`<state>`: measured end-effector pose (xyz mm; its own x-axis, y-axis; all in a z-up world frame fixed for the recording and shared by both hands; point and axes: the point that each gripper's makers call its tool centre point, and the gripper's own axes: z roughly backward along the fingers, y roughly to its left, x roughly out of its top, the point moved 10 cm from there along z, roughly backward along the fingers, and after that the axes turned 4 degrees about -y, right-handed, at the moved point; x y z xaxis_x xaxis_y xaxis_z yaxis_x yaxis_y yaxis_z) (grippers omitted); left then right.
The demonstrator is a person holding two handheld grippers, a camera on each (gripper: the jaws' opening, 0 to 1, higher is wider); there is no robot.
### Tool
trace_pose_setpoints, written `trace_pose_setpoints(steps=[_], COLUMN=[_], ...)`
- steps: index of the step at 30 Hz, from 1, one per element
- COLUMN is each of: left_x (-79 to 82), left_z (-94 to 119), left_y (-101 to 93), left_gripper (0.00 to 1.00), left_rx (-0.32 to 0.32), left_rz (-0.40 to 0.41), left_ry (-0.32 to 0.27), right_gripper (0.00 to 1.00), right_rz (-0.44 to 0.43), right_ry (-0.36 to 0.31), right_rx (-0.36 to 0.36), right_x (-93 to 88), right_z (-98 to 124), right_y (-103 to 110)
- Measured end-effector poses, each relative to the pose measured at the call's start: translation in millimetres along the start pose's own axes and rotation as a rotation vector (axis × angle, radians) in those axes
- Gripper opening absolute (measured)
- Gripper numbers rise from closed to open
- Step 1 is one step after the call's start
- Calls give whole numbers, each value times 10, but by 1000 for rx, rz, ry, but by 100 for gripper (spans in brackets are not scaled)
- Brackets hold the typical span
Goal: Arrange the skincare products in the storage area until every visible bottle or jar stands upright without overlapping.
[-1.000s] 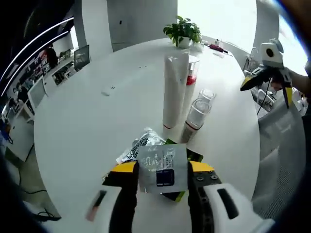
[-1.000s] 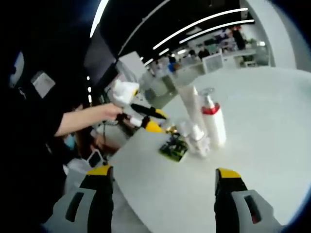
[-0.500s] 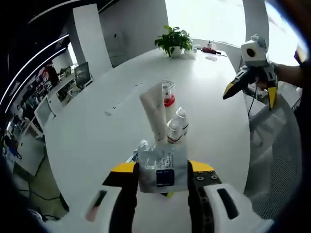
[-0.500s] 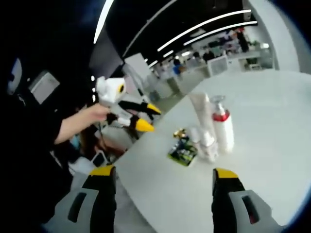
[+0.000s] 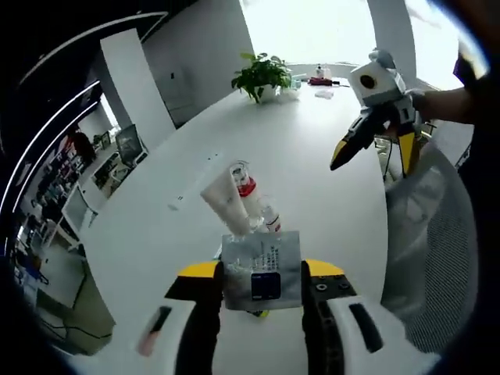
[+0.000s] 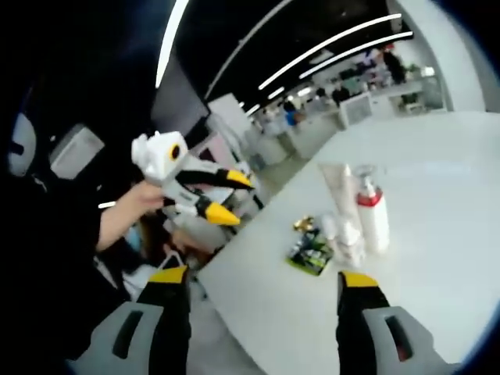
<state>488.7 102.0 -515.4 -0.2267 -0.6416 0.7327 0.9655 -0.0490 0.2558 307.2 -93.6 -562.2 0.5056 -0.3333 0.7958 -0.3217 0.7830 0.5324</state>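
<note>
A silver sachet (image 5: 262,269) with small print and a dark square label sat clamped between the jaws of the left gripper (image 5: 262,291), held up in the air above the near edge of the table (image 5: 156,234). Just beyond it in the left gripper view, the other products stood clustered on the white tabletop: a white tube (image 5: 222,207) leaning to one side, a pump bottle with a red band (image 5: 246,187) beside it, and a small clear bottle (image 5: 270,219) close against them. In the right gripper view the same group appeared near the table's edge, with a dark green packet (image 6: 311,252) lying flat in front of the tube (image 6: 341,191) and the red-banded bottle (image 6: 373,215).

The table was large, rounded and plain white. A potted plant (image 5: 262,74) stood at its far end near bright windows, and desks with monitors lined the dim office to one side under long strip lights.

The right gripper (image 6: 262,283) was held off the table with its jaws spread wide and nothing between them; a hand (image 5: 437,101) carried it.
</note>
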Motion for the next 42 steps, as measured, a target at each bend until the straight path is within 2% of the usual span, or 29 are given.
trace_pose_setpoints(steps=[2,4,6,14,16,20,24,28,31,36,38,39,42], left_x=[46,78,122,332,378,456,541,586,630,681,692,702,720], left_z=[53,94,137,283,312,349,365,375,399,416,427,442,454], left_y=[-60,-110,-163,-372,-441,-564,-708,-789,-857,-936,-947,-954,-961], left_gripper=[45,45,45,45,45,45,45,45,45,45,45,40,40], left_rx=[11,13,7,18,20,20,-20,-21,-35,-51,-53,-54,-55], left_rz=[-40,-43,-37,-109,-132,-179,-218,-260,-268,-290,-294,-302,-290], left_ry=[7,0,-19,-44,-47,-47,-75,-68,-83,-97,-98,-102,-120], right_gripper=[75,73,72,61,60,52,49,49,42,40,34,29,15], right_rz=[-13,-20,-29,-70,-117,-120,-134,-217,-215,-256,-264,-262,-262], right_ry=[6,5,-4,-65,-69,-74,-42,-25,-12,14,14,13,9], right_rx=[3,9,18,56,72,119,141,180,200,222,237,243,263], right_x=[11,27,59,233,258,316,321,306,291,263,257,258,265], right_z=[6,15,29,45,26,-15,-64,-103,-129,-145,-134,-130,-116], right_y=[15,31,61,176,218,346,413,489,539,585,602,610,626])
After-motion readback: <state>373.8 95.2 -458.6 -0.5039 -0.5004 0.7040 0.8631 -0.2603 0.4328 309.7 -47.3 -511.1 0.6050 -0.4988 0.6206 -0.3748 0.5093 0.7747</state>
